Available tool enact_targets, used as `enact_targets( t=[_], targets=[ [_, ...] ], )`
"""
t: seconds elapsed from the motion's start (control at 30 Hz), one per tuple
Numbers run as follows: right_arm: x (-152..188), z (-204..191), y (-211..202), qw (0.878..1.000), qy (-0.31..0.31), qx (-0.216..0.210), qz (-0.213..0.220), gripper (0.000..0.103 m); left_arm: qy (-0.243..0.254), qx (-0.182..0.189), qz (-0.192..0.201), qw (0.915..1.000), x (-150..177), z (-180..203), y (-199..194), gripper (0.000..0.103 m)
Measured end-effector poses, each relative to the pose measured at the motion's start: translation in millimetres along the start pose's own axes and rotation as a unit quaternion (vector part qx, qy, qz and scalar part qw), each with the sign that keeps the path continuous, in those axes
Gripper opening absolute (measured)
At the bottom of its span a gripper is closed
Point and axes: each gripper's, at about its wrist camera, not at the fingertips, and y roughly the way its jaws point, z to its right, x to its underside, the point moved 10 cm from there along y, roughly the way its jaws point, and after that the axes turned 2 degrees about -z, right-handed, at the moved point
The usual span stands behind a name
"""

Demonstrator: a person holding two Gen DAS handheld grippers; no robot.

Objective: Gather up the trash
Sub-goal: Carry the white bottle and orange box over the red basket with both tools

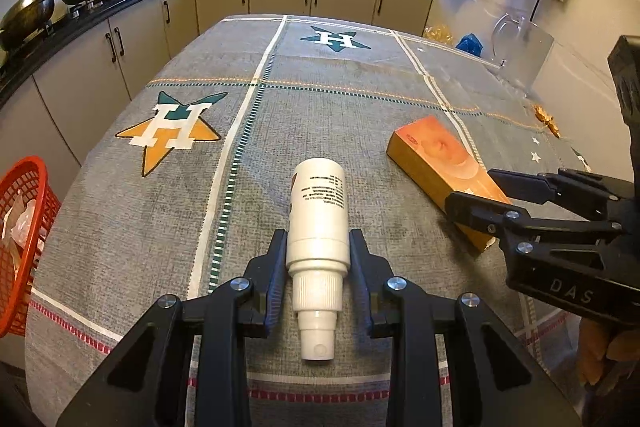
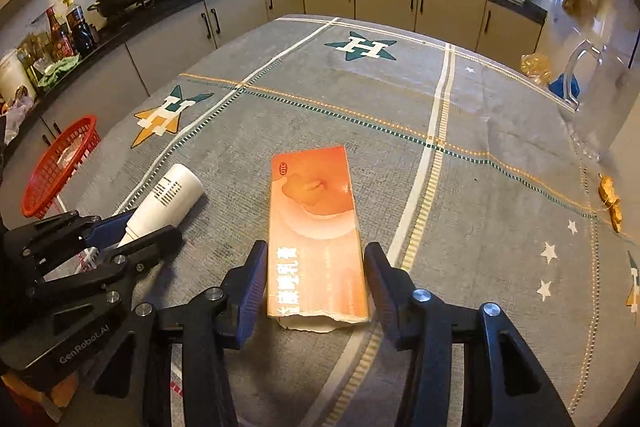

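Observation:
A white pump bottle [image 1: 318,215] lies on the grey tablecloth [image 1: 320,99], pump end toward the left wrist camera. My left gripper [image 1: 318,259] is shut on its shoulder, a pad pressed against each side. To its right lies a flat orange box [image 1: 436,167] with a torn near end. My right gripper [image 2: 316,263] straddles that near end of the orange box [image 2: 314,227]; a thin gap shows beside its pads, so it stands open. The right wrist view shows the left gripper [image 2: 150,227] on the white bottle [image 2: 172,193].
A red mesh basket [image 1: 24,227] holding clear wrappers sits off the table's left edge, also the red basket [image 2: 60,167]. A gold wrapper [image 2: 610,201], a glass pitcher [image 2: 592,87] and a blue item [image 1: 470,43] lie along the right side. Kitchen counters ring the table.

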Motion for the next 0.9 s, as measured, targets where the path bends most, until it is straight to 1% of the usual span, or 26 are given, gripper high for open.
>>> enact_targets(
  t=[0.13,0.2,0.3,0.53,0.57,0.73,0.77,0.83,0.87,0.9],
  targets=[
    [1.5,0.9,3.1,1.000,0.005,-0.010,0.000,0.054,0.005,-0.007,-0.001,1.0000,0.6,0.9,0.5,0.029],
    [5.7,1.1,9.9,1.000,0.003,-0.005,-0.010,0.054,0.006,-0.008,-0.001,0.9999,0.7,1.5,0.6,0.029],
    [5.9,0.0,10.4,1.000,-0.007,0.013,-0.003,0.051,0.006,-0.009,-0.001,0.9999,0.6,1.8,0.7,0.029],
    [6.8,3.0,9.8,1.000,0.003,0.015,0.001,0.051,0.011,-0.013,-0.001,0.9999,0.6,3.1,1.0,0.029],
    [6.9,2.8,9.8,1.000,0.003,0.016,0.002,0.051,0.011,-0.013,-0.001,0.9999,0.5,3.6,1.0,0.030],
    [7.7,2.0,9.8,1.000,0.005,0.022,0.003,0.051,0.022,-0.012,-0.004,0.9997,0.3,8.2,2.4,0.041],
    [7.7,1.7,9.7,1.000,0.005,0.023,0.003,0.051,0.023,-0.015,-0.004,0.9996,0.5,8.1,2.6,0.041],
    [7.7,2.4,9.2,1.000,0.007,0.023,0.005,0.051,0.021,-0.015,-0.003,0.9997,0.4,7.0,2.7,0.040],
    [7.5,2.9,8.6,1.000,0.009,0.022,0.007,0.051,0.019,-0.016,-0.002,0.9997,0.2,6.0,2.4,0.037],
    [6.9,3.4,7.6,1.000,0.010,0.022,0.009,0.051,0.015,-0.021,-0.001,0.9997,-0.1,3.6,2.1,0.029]
  ],
)
